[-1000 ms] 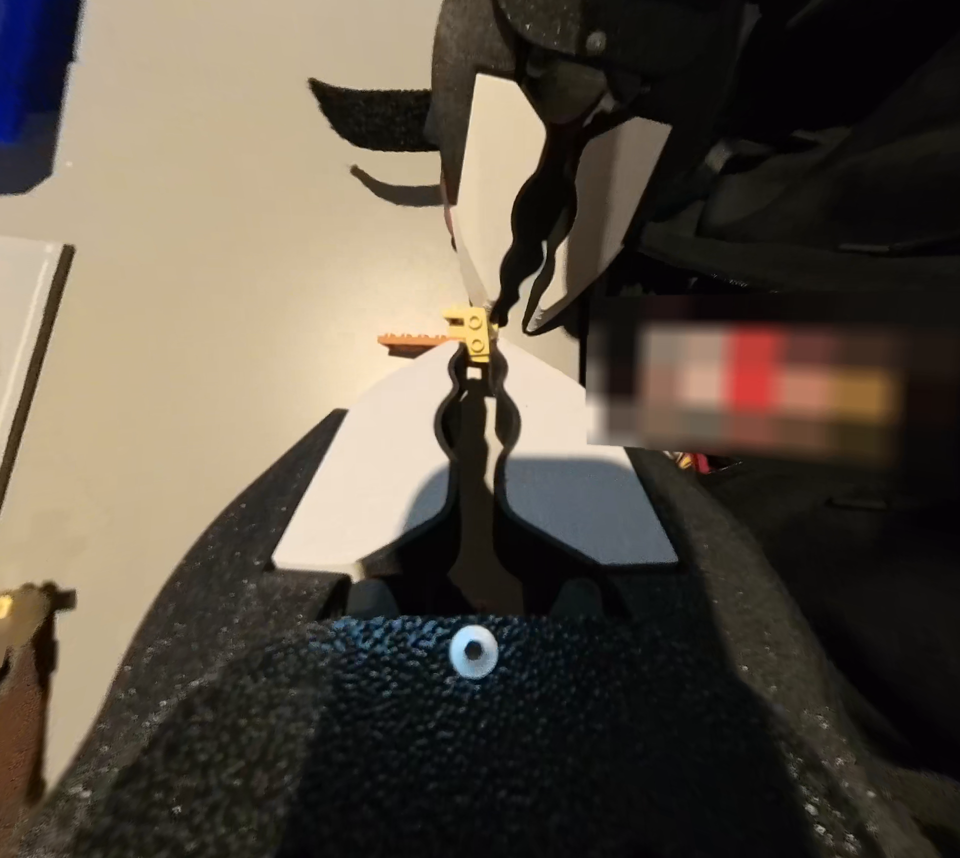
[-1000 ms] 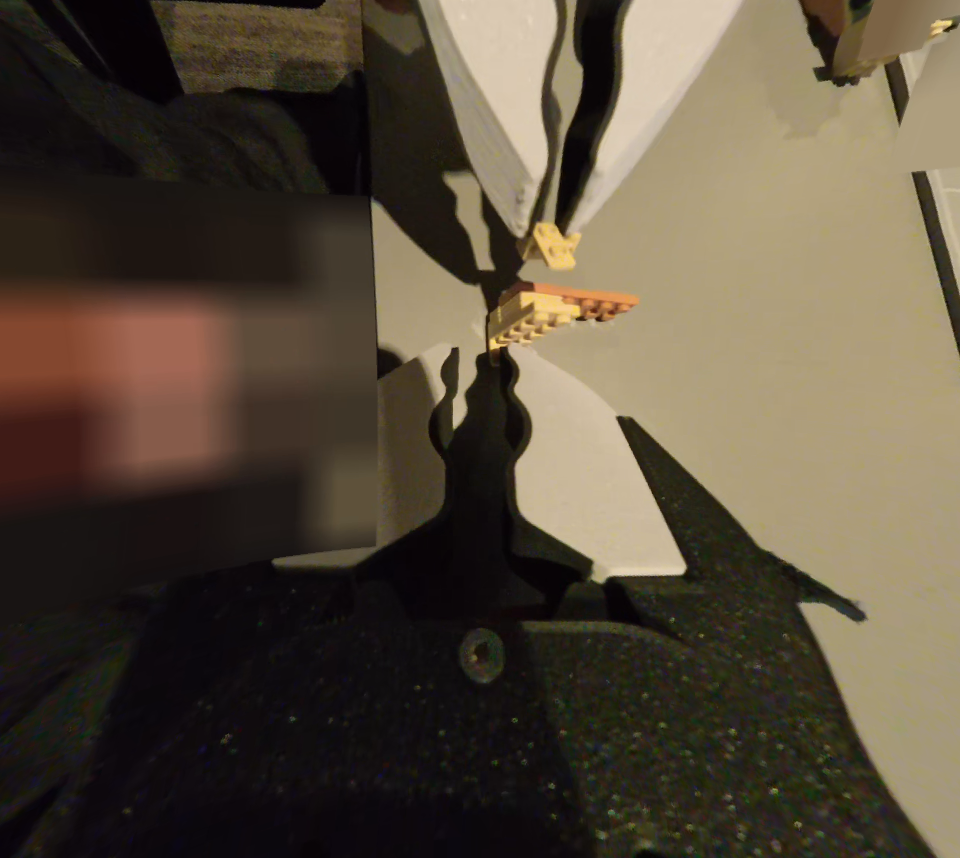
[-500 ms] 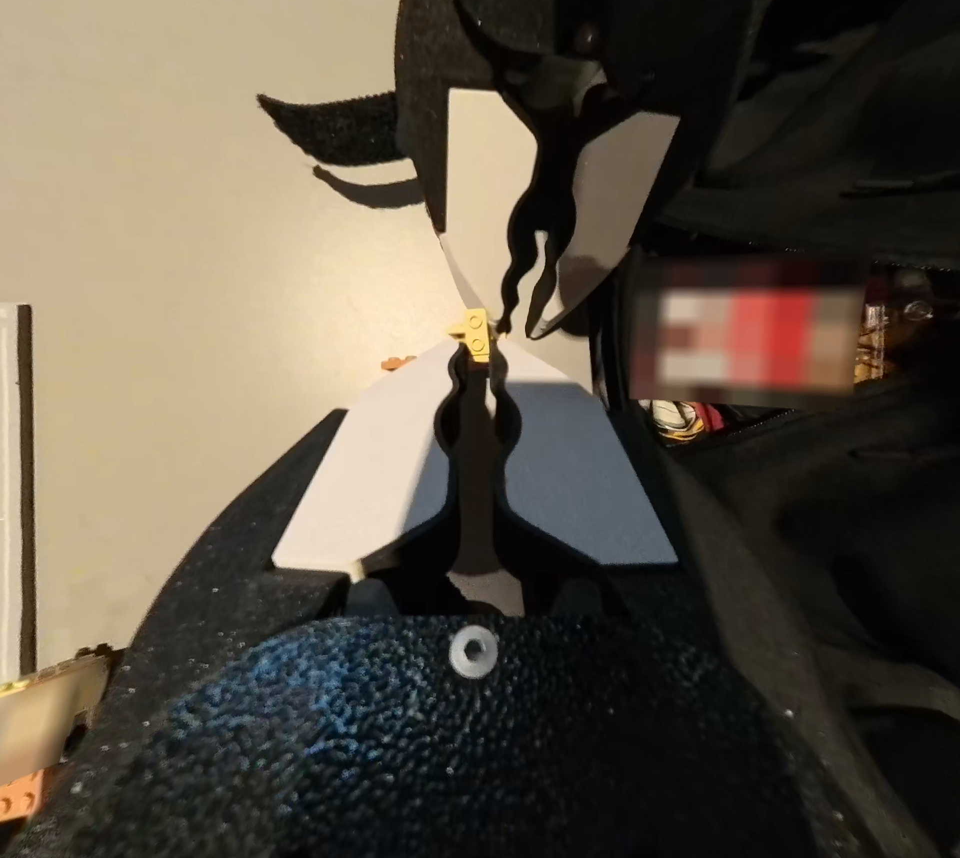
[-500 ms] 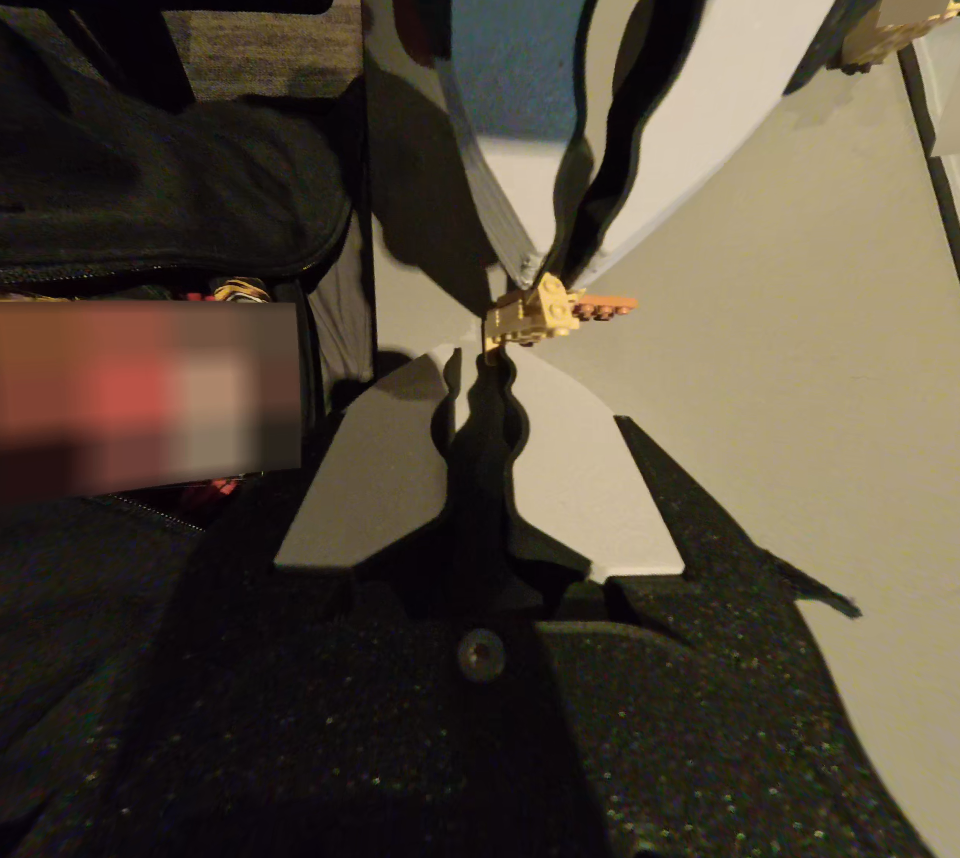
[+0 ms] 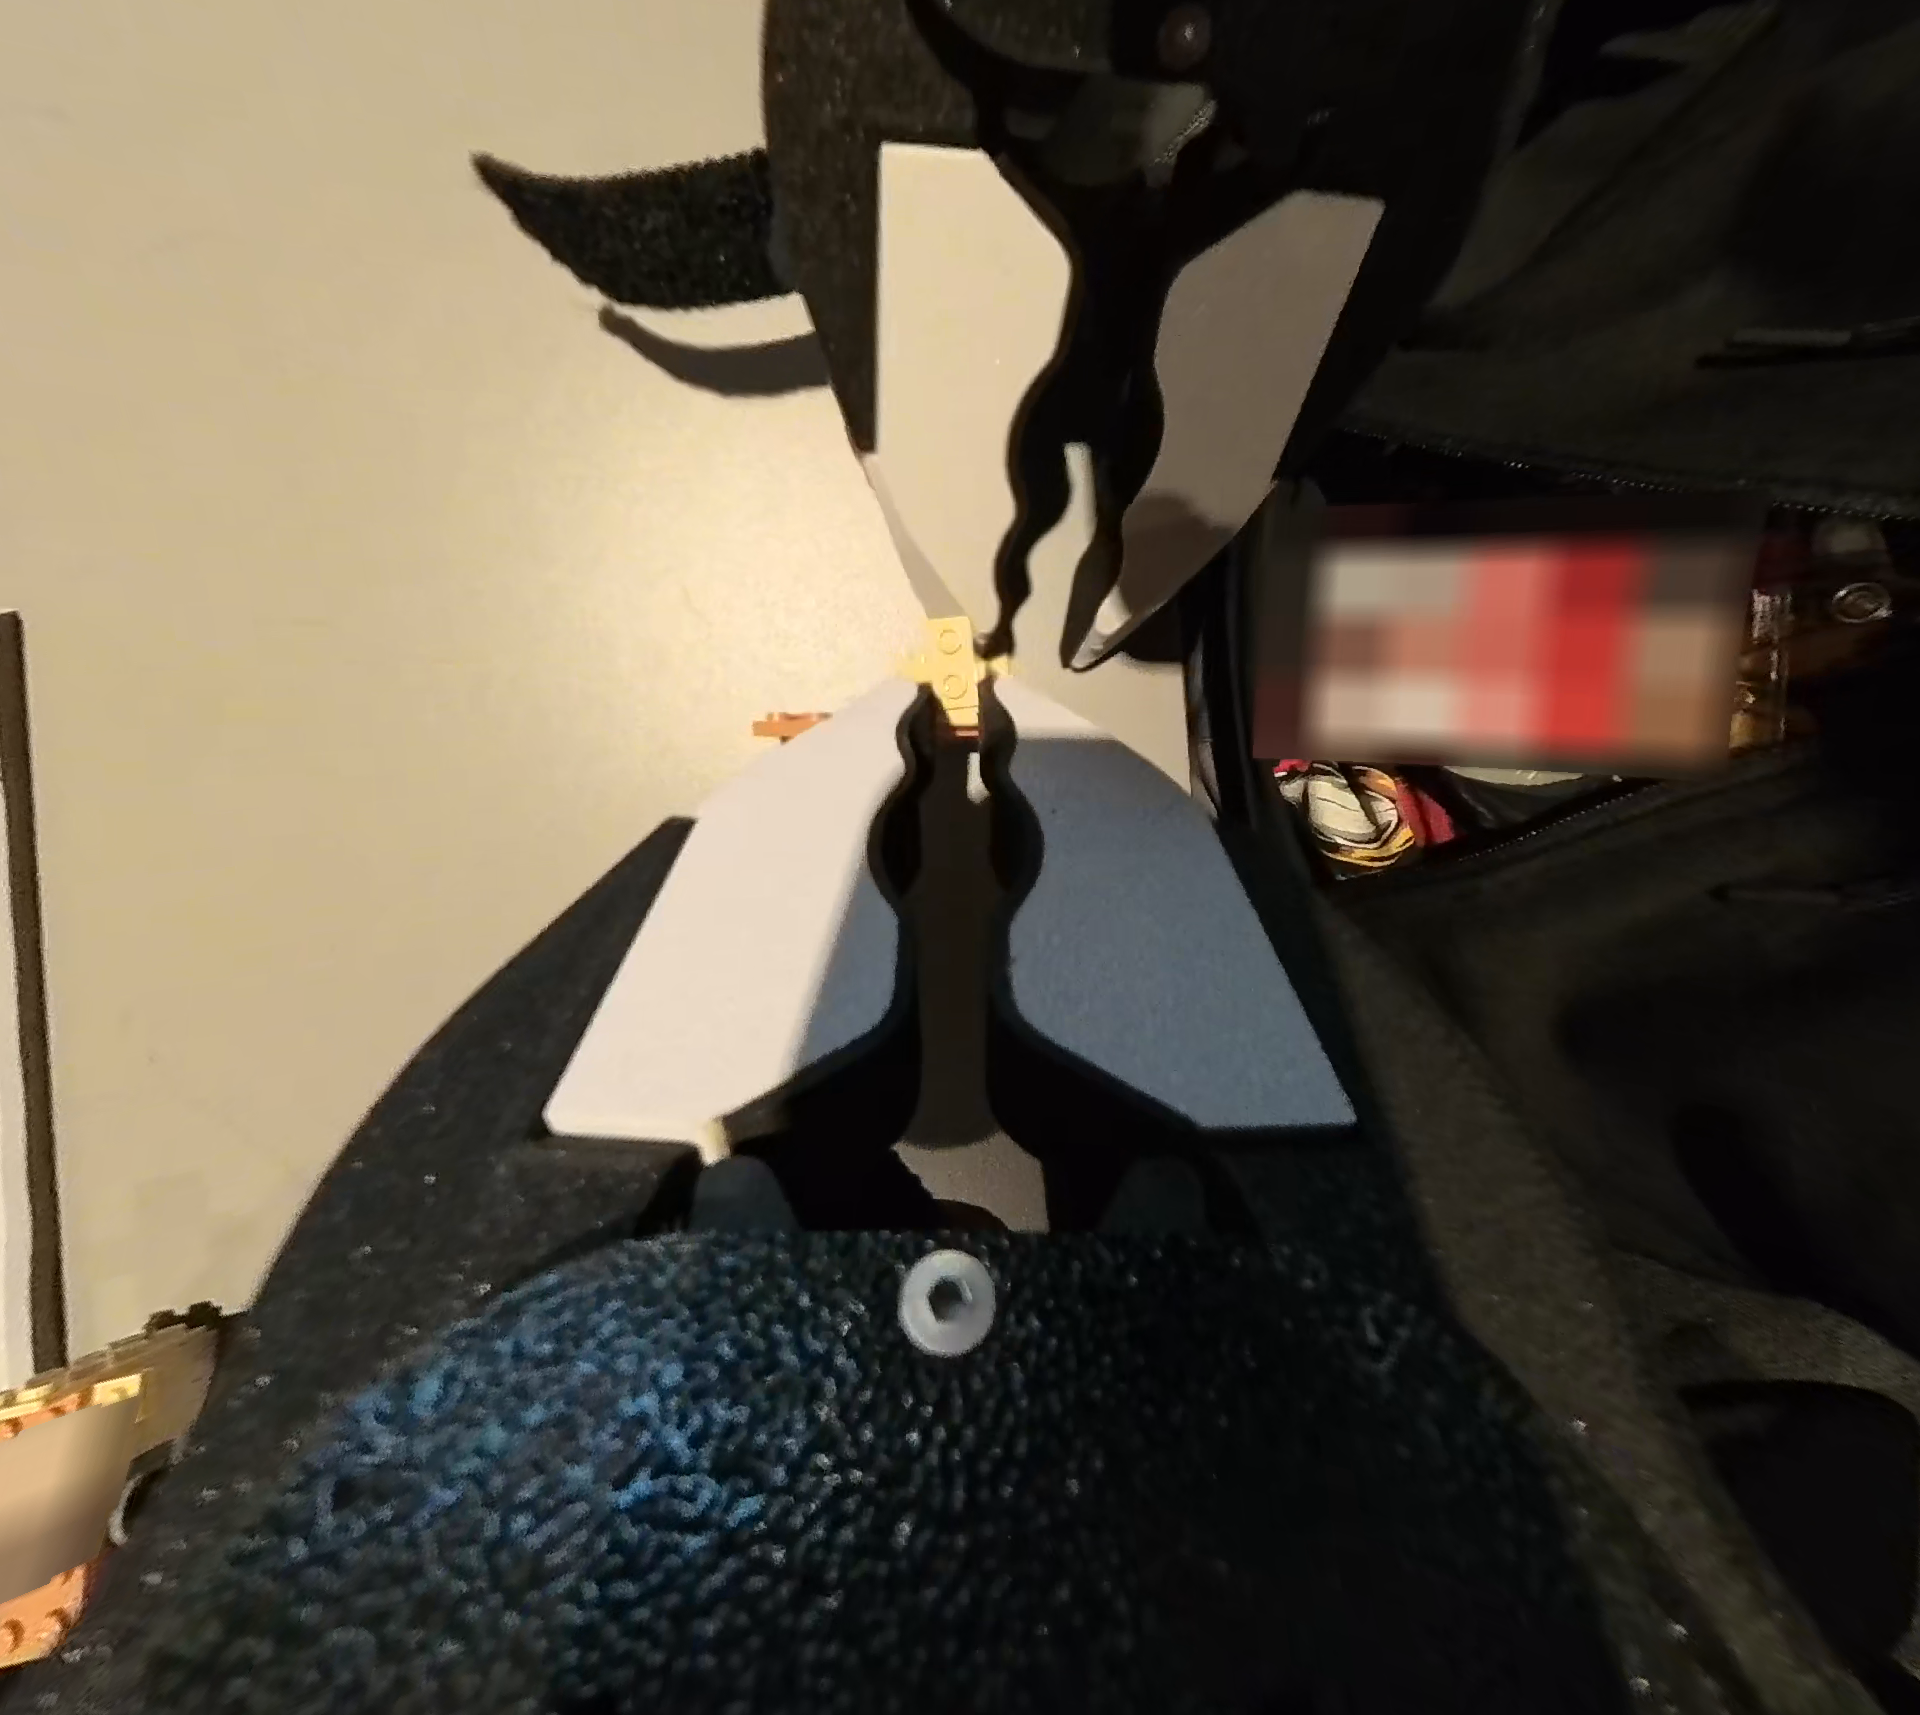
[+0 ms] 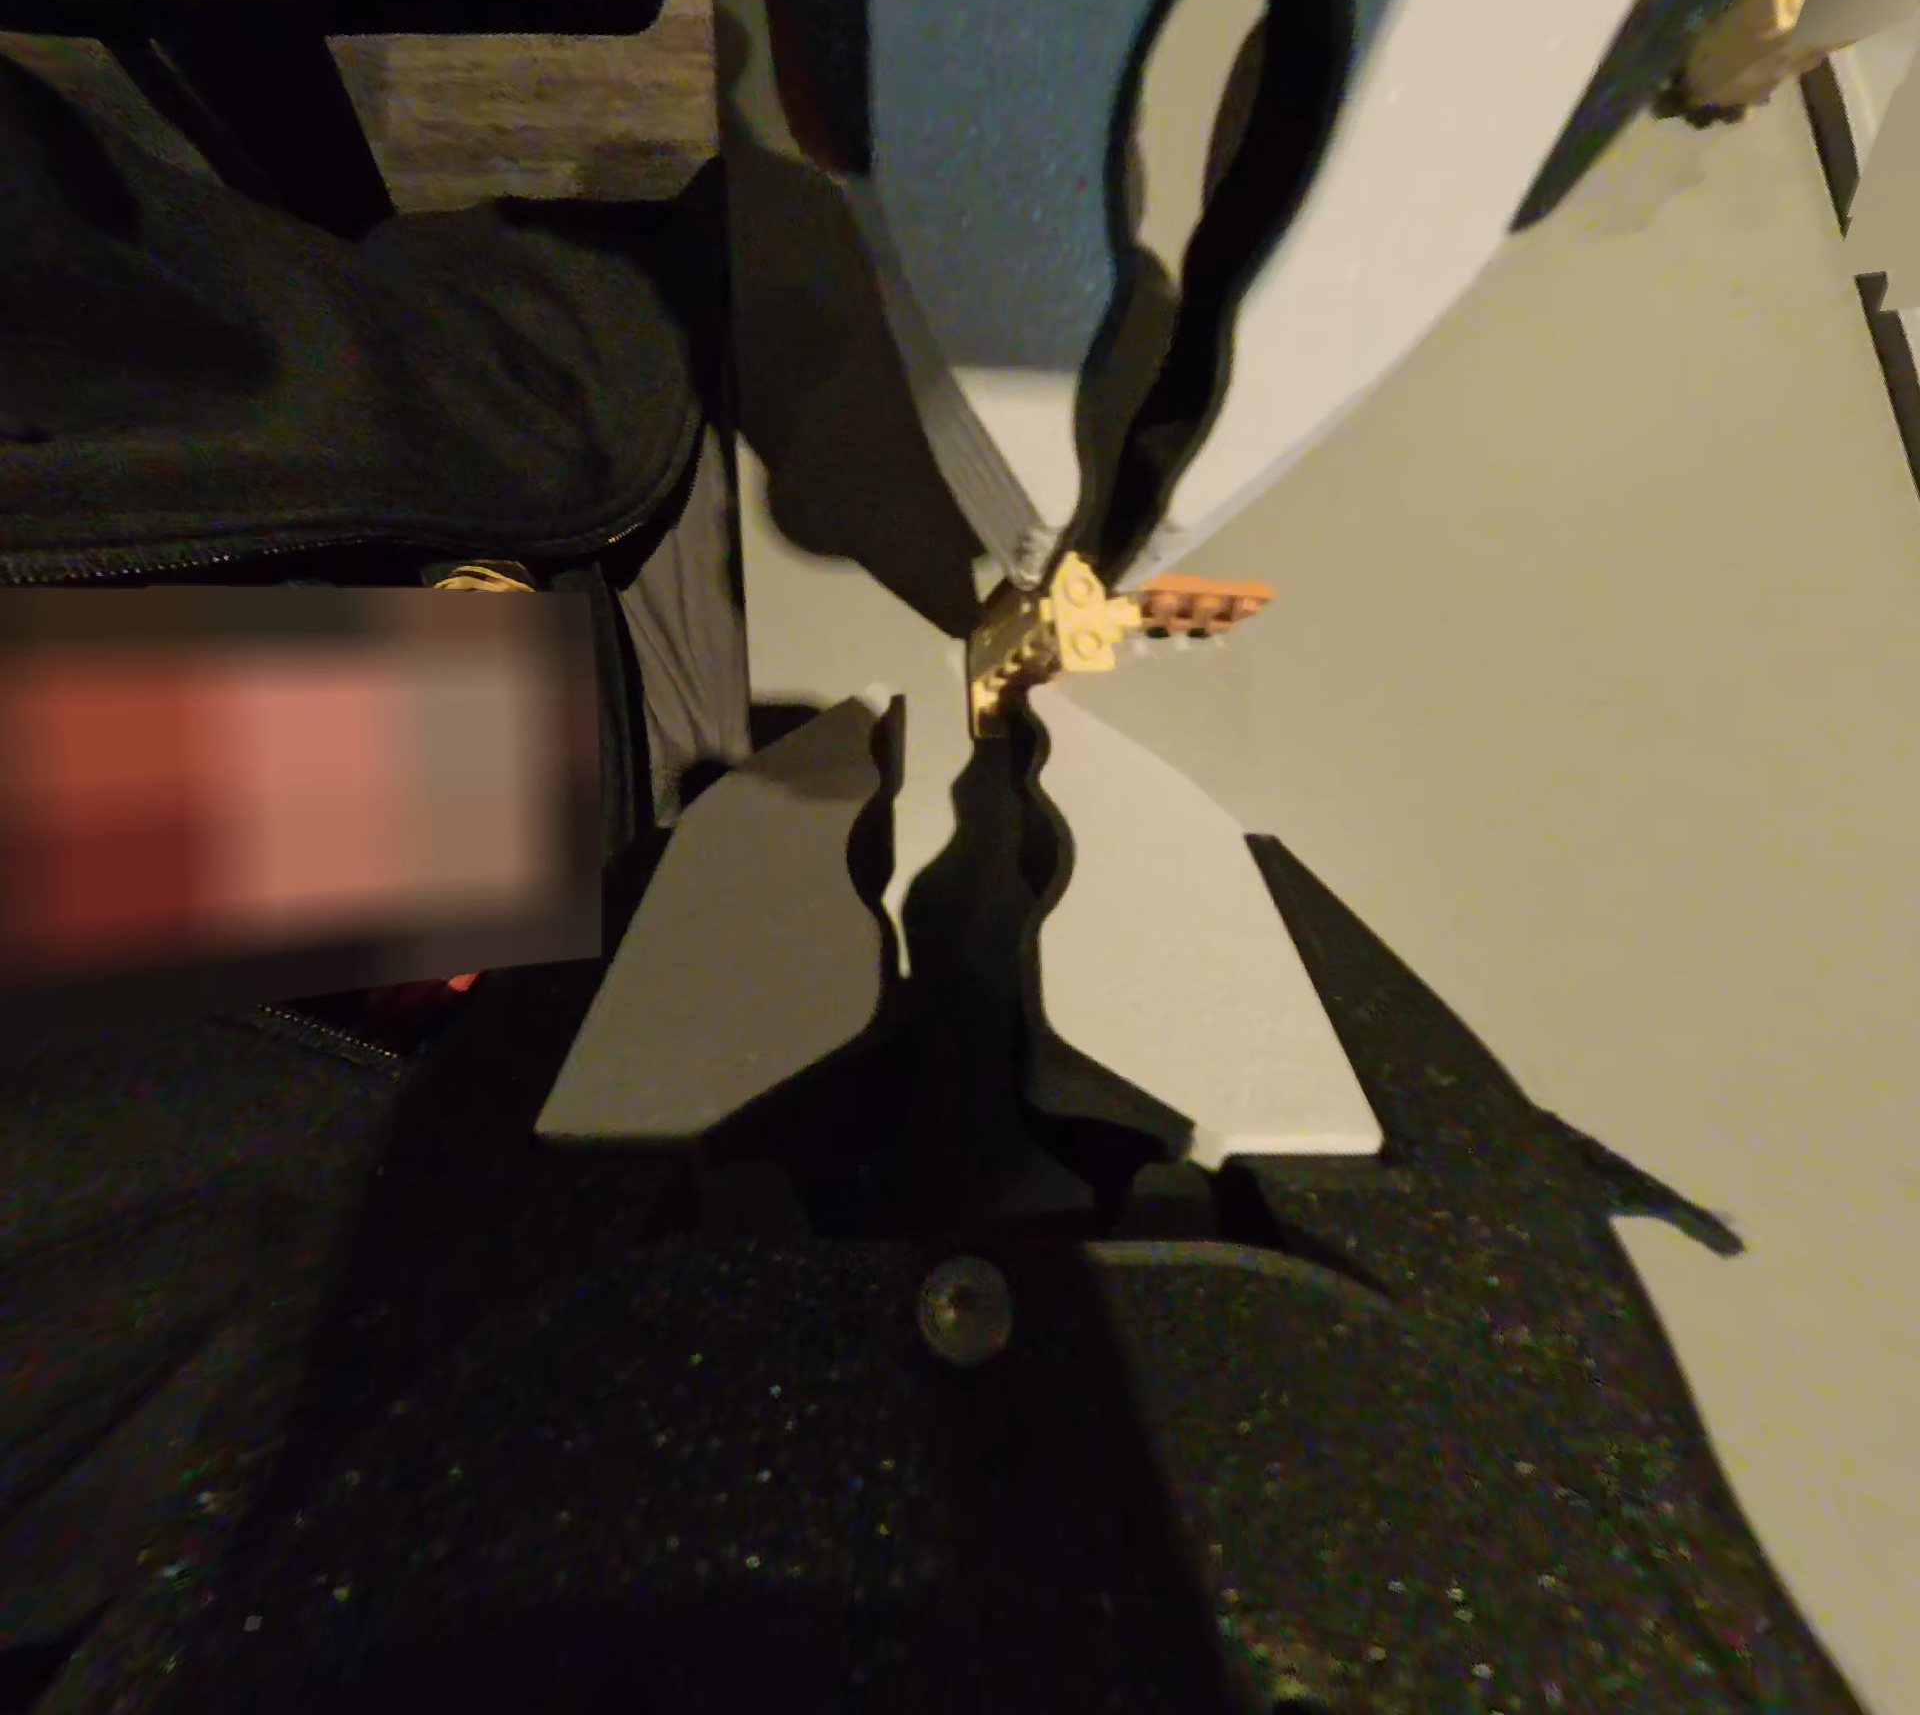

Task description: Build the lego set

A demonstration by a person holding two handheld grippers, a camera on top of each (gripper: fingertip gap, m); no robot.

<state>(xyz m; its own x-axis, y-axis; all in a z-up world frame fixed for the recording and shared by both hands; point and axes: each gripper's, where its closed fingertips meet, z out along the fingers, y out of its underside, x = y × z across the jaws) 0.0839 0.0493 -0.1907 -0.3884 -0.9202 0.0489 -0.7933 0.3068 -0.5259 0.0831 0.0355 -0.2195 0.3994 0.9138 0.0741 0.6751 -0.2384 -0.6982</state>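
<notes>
My left gripper [image 5: 956,715] is shut on a small yellow plate piece [image 5: 954,673]. My right gripper [image 6: 987,715] is shut on a tan and orange plate assembly [image 6: 1013,657], whose orange end [image 6: 1205,600] sticks out to the right. The two grippers meet tip to tip above the beige table [image 5: 416,522]. The yellow piece [image 6: 1086,621] sits pressed against the tan plate. The left gripper [image 6: 1075,559] comes in from the top of the right wrist view. The right gripper [image 5: 1013,642] comes in from the top of the left wrist view. Only a sliver of the orange plate [image 5: 790,723] shows there.
A partly built tan and orange model [image 5: 62,1385] lies at the lower left, and also shows in the right wrist view [image 6: 1756,34]. A white sheet with a dark edge [image 5: 21,938] lies on the left. A black bag [image 6: 312,377] and chair are beside the table. My two grippers' fingertips are within a few centimetres of each other.
The grippers have closed in on each other. The yellow piece, held apart from the plate assembly a second ago, now touches it. Both grips are unchanged.
</notes>
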